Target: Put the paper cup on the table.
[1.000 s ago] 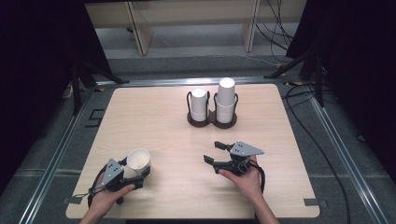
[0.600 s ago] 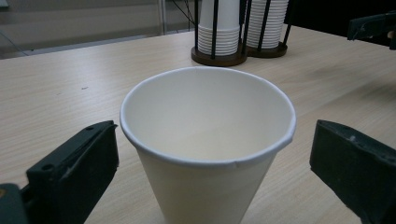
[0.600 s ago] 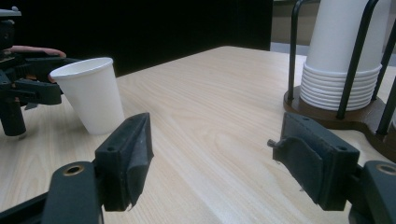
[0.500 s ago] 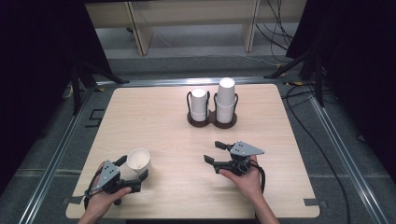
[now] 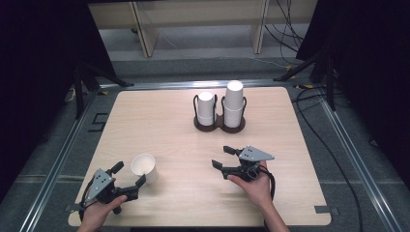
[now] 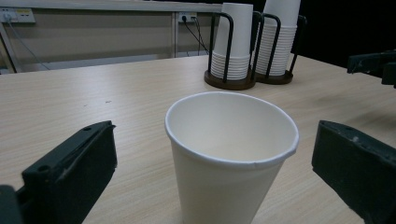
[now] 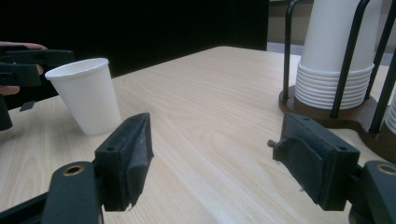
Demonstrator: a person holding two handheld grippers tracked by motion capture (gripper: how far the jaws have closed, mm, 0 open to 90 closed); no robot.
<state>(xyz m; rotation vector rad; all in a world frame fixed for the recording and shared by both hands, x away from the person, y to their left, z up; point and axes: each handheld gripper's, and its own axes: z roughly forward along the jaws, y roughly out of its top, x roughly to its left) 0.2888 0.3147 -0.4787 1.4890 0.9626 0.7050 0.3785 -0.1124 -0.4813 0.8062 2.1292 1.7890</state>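
You are working at a pale wood-grain table (image 5: 169,121) with rounded corners, grey floor and dark curtains surrounding it. Your left gripper (image 5: 129,179) is sitting spread around the upright white paper cup (image 5: 144,167), not touching it. Your right gripper (image 5: 223,157) is resting agape near the dark wire cup holder (image 5: 220,123).

On the worktop (image 5: 159,125), a white cup (image 5: 144,167) stands upright between the spread jaws of the left hand-held gripper (image 5: 129,175), while the right hand-held gripper (image 5: 223,158) rests open nearby.
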